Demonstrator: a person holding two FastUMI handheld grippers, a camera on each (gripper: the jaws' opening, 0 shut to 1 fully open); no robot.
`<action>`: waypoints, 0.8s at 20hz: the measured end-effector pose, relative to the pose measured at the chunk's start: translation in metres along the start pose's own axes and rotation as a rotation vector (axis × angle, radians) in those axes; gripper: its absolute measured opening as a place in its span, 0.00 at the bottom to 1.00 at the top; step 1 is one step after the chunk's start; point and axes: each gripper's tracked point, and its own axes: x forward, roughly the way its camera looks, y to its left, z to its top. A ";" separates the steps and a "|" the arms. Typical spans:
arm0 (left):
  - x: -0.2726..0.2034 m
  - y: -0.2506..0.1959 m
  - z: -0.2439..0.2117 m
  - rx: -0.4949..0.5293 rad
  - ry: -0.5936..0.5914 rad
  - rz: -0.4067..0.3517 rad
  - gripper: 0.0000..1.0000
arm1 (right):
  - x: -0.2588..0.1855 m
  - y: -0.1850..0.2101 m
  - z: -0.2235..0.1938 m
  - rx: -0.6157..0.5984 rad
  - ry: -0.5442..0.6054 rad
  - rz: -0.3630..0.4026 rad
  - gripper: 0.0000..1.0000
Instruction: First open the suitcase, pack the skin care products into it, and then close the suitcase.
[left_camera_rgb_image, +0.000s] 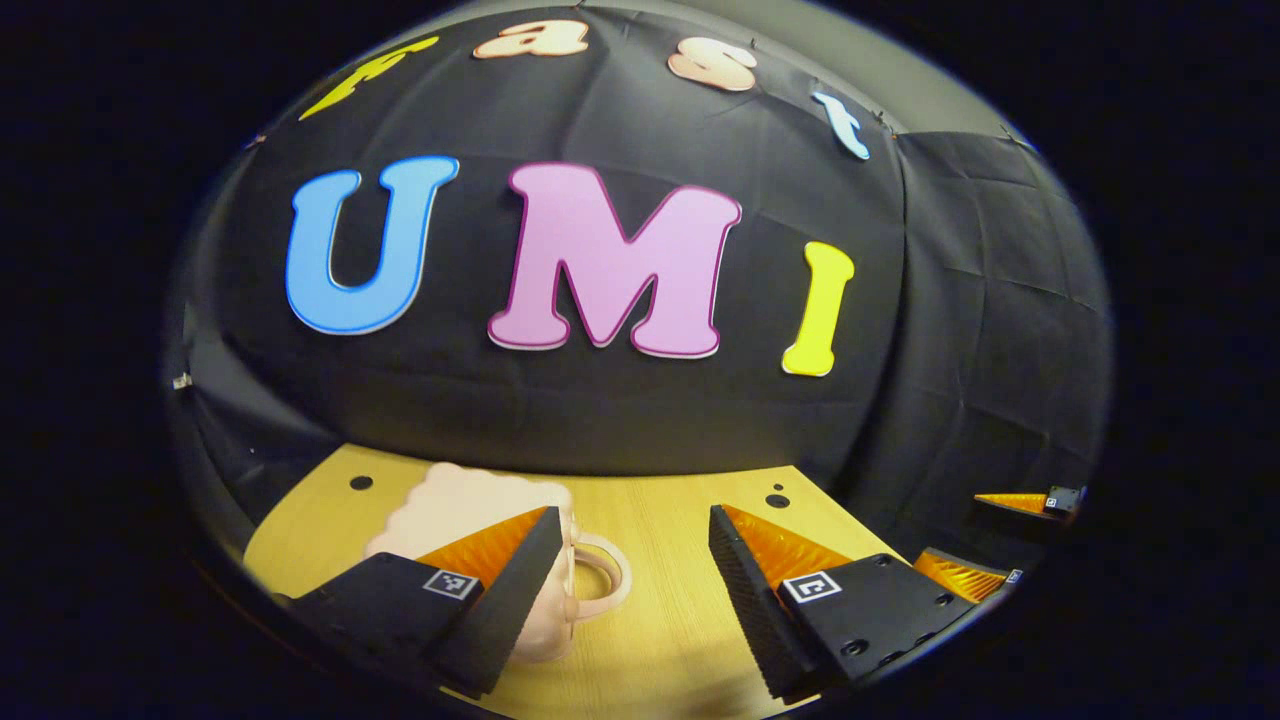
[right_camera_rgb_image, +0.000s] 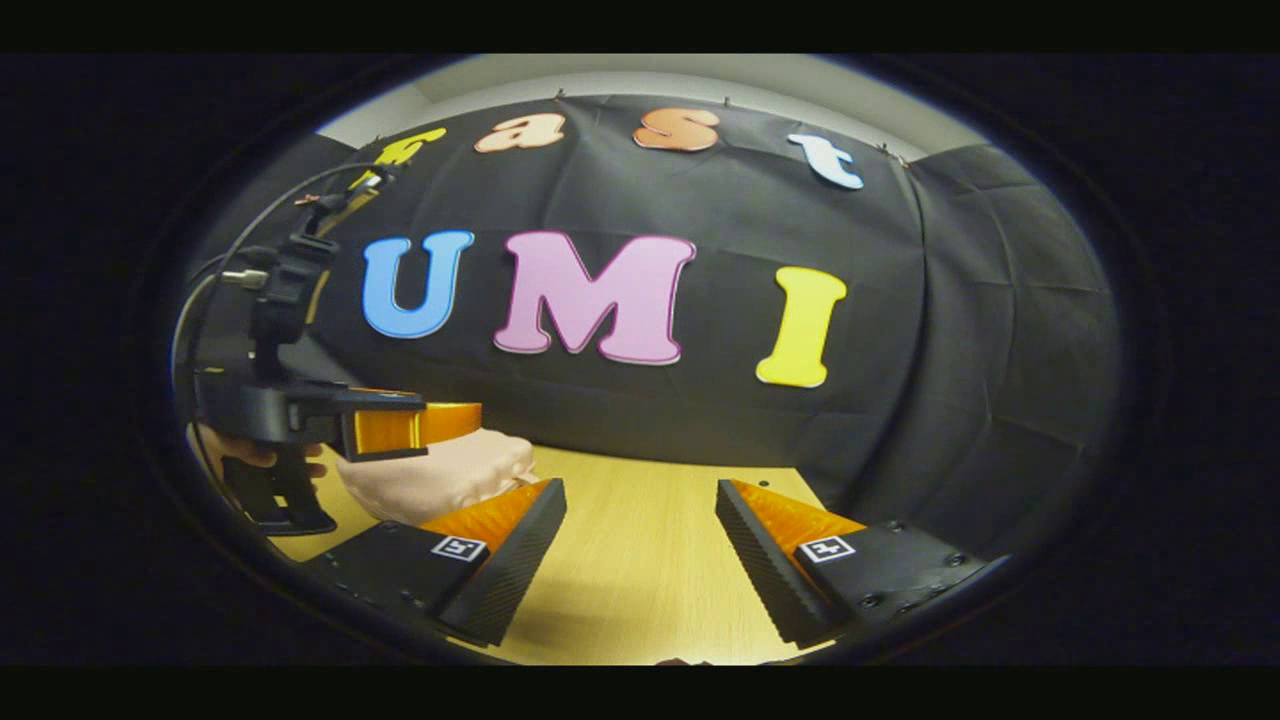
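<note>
Left gripper view: the left gripper (left_camera_rgb_image: 632, 580) has its fingers wide apart, holding nothing. A pink suitcase (left_camera_rgb_image: 470, 510) w/ a wavy edge and a loop handle (left_camera_rgb_image: 600, 575) sits on the wood table (left_camera_rgb_image: 660, 620), at about 10 o'clock from the gap, partly behind the left-hand finger. It looks shut. At 3 o'clock, far off by the rim, bits of the right gripper (left_camera_rgb_image: 1000, 540) poke in; can't tell from there how it stands.

Right gripper view: the right gripper (right_camera_rgb_image: 640, 555) is wide apart too, nothing in it. The suitcase (right_camera_rgb_image: 440, 475) is at 9–10 o'clock. The left gripper (right_camera_rgb_image: 410, 425) hangs just over it, w/ a hand (right_camera_rgb_image: 250, 455) on its grip.

I think this is step 1, open the case, not begun. Next move prob needs one gripper to find the lid edge or catch and lift, maybe w/ the other gripper to hold the case down.

The handle and wavy edge show clearly in the left gripper view. How close the left gripper is over the case shows in the right gripper view. No skin care stuff spotted.
</note>
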 end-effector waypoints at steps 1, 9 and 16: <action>-0.025 -0.002 0.021 0.004 -0.039 0.005 0.96 | -0.009 0.006 0.014 -0.005 -0.018 0.004 0.97; -0.219 0.037 0.099 0.109 -0.402 0.159 0.96 | -0.132 0.034 0.100 0.084 -0.229 -0.011 0.97; -0.240 0.032 0.076 0.120 -0.355 0.168 0.96 | -0.137 0.023 0.108 0.087 -0.299 -0.035 0.97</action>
